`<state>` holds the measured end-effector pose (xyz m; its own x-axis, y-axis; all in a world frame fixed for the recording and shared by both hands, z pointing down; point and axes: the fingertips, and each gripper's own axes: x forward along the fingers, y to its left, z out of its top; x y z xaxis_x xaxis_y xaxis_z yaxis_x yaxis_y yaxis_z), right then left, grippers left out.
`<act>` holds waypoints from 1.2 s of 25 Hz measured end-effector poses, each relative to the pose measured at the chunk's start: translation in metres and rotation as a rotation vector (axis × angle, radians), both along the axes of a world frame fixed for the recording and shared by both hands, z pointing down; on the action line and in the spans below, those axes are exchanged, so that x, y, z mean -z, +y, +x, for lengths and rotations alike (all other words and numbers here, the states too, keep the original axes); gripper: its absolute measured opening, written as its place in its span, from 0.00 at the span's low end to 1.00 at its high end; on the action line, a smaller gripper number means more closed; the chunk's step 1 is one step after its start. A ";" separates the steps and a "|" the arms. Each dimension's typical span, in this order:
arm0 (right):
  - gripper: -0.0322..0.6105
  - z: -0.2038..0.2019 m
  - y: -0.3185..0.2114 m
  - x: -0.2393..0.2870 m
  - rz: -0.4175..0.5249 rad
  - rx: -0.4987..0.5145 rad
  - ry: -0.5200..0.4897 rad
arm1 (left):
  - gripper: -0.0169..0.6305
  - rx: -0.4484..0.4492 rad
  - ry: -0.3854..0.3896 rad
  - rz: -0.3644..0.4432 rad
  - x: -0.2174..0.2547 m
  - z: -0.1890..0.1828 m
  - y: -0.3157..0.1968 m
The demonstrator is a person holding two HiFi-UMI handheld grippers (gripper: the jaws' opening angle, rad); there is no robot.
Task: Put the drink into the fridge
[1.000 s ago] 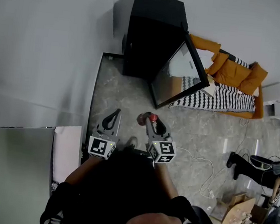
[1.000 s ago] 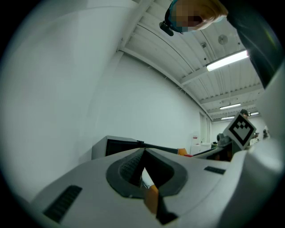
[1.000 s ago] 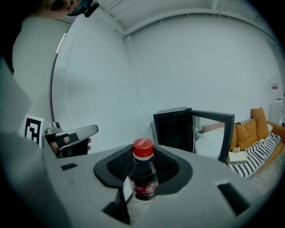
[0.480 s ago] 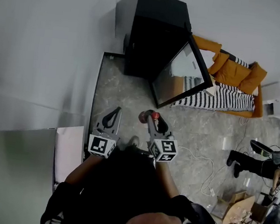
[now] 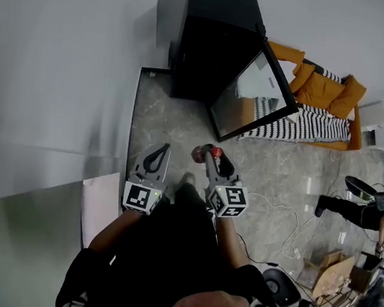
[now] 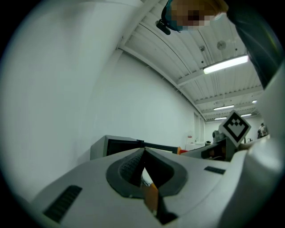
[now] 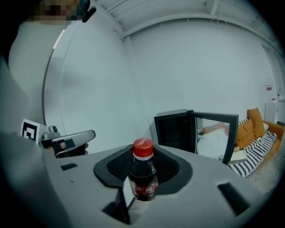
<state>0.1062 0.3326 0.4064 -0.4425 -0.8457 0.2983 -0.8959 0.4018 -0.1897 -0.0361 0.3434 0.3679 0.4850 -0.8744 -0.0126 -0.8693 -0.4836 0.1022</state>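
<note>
The black mini fridge (image 5: pixel 208 41) stands against the wall with its glass door (image 5: pixel 257 98) swung open to the right. My right gripper (image 5: pixel 209 150) is shut on a small dark drink bottle with a red cap (image 5: pixel 214 152), held upright over the floor short of the fridge. In the right gripper view the bottle (image 7: pixel 143 178) stands between the jaws, with the fridge's dark inside (image 7: pixel 174 130) and its door (image 7: pixel 214 133) ahead. My left gripper (image 5: pixel 162 149) is beside it on the left, shut with nothing in it; its tips meet in the left gripper view (image 6: pixel 143 153).
An orange sofa (image 5: pixel 322 95) with a striped blanket stands right of the fridge door. A white cable (image 5: pixel 273 224) and cardboard boxes (image 5: pixel 334 269) lie on the marble floor at the right, by another person's legs (image 5: pixel 351 209). A white wall runs along the left.
Both grippers have edged forward toward the fridge, the bottle still held in the right one. The other person's legs at the right have shifted further right.
</note>
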 end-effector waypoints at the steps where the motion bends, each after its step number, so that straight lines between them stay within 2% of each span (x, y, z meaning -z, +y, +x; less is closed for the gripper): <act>1: 0.25 -0.001 -0.001 0.000 0.001 -0.001 0.002 | 0.03 0.002 0.002 0.013 -0.002 -0.001 -0.001; 3: 0.25 -0.002 -0.006 -0.001 0.001 -0.002 0.002 | 0.03 -0.001 0.009 0.014 -0.004 -0.001 -0.004; 6: 0.25 -0.001 -0.015 -0.006 -0.005 0.004 0.002 | 0.03 -0.003 0.011 -0.044 -0.008 0.003 -0.010; 9: 0.25 0.001 -0.026 -0.012 -0.017 0.015 0.000 | 0.03 0.017 0.011 -0.038 -0.013 0.004 -0.019; 11: 0.25 0.002 -0.037 -0.014 -0.019 0.021 -0.001 | 0.03 0.015 0.006 -0.066 -0.009 0.006 -0.029; 15: 0.25 0.007 -0.064 -0.014 -0.014 0.038 -0.004 | 0.03 0.033 -0.002 -0.030 -0.009 0.012 -0.057; 18: 0.25 0.013 -0.086 -0.014 -0.010 0.050 -0.004 | 0.03 0.033 -0.007 -0.064 -0.010 0.024 -0.078; 21: 0.25 0.021 -0.111 -0.016 -0.008 0.061 0.000 | 0.03 0.040 -0.012 -0.046 -0.010 0.034 -0.105; 24: 0.25 0.028 -0.137 -0.012 -0.001 0.074 0.006 | 0.03 0.034 -0.012 -0.088 -0.010 0.046 -0.130; 30: 0.25 0.045 -0.184 -0.015 0.002 0.105 0.017 | 0.03 0.077 -0.009 -0.047 -0.003 0.064 -0.181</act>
